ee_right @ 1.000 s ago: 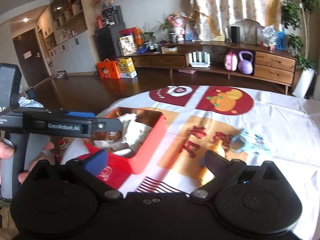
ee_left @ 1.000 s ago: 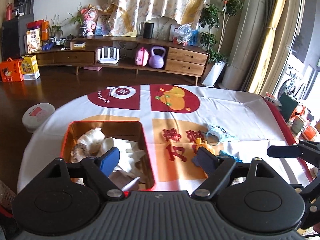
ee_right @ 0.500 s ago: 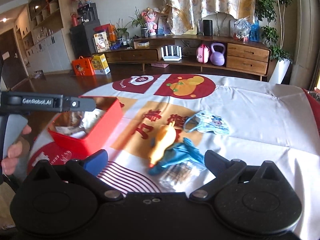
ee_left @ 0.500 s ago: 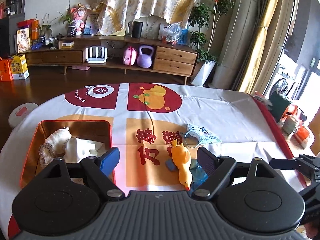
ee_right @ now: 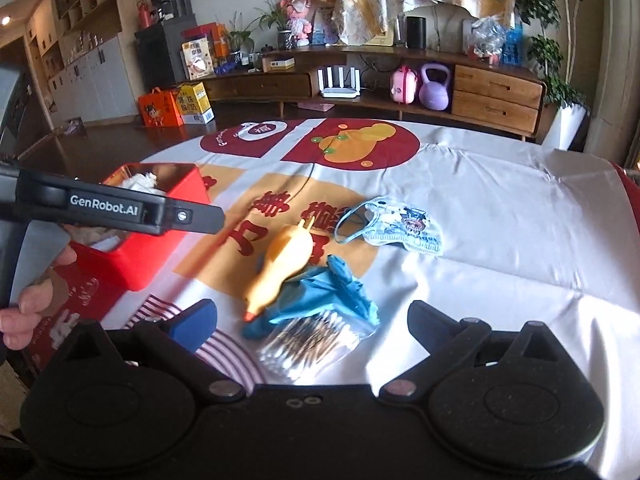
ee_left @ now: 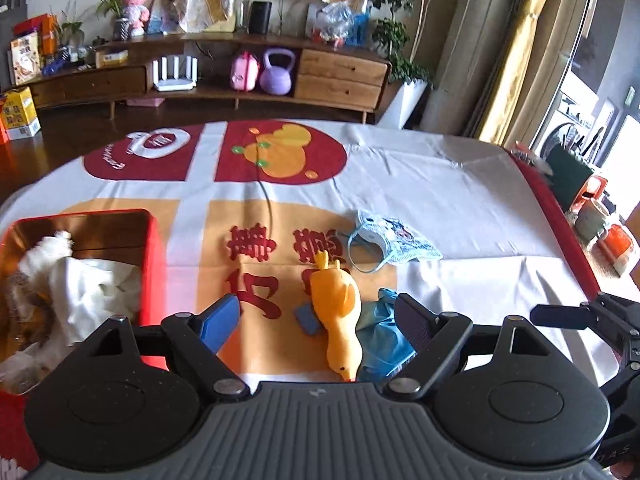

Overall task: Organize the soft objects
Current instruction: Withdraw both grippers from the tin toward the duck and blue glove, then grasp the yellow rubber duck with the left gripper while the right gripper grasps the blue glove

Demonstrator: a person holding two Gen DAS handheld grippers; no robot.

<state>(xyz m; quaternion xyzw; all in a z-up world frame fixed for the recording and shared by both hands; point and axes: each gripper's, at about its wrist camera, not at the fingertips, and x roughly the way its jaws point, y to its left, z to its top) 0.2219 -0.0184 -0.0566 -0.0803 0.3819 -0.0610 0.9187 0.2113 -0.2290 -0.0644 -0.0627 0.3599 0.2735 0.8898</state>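
A yellow rubber duck [ee_left: 338, 312] [ee_right: 282, 266] lies on the tablecloth beside a crumpled blue glove [ee_left: 380, 334] [ee_right: 332, 294]. A clear bag of cotton swabs [ee_right: 310, 342] lies just in front of my right gripper. A printed face mask [ee_left: 394, 240] [ee_right: 396, 224] lies further back. A red box [ee_left: 150, 240] [ee_right: 160, 240] at the left holds white cloths [ee_left: 88, 288]. My left gripper [ee_left: 318, 320] is open and empty, low over the duck. My right gripper [ee_right: 312, 324] is open and empty, above the swab bag.
The table carries a white cloth with red and orange prints [ee_left: 280, 156]. A small blue block [ee_left: 306, 320] lies by the duck. The left gripper's body [ee_right: 120, 208] crosses the left of the right wrist view. A wooden sideboard [ee_left: 240, 76] stands behind.
Both grippers have swung right, away from the red box, and come down toward the duck, glove and swab bag. Both stay open and empty.
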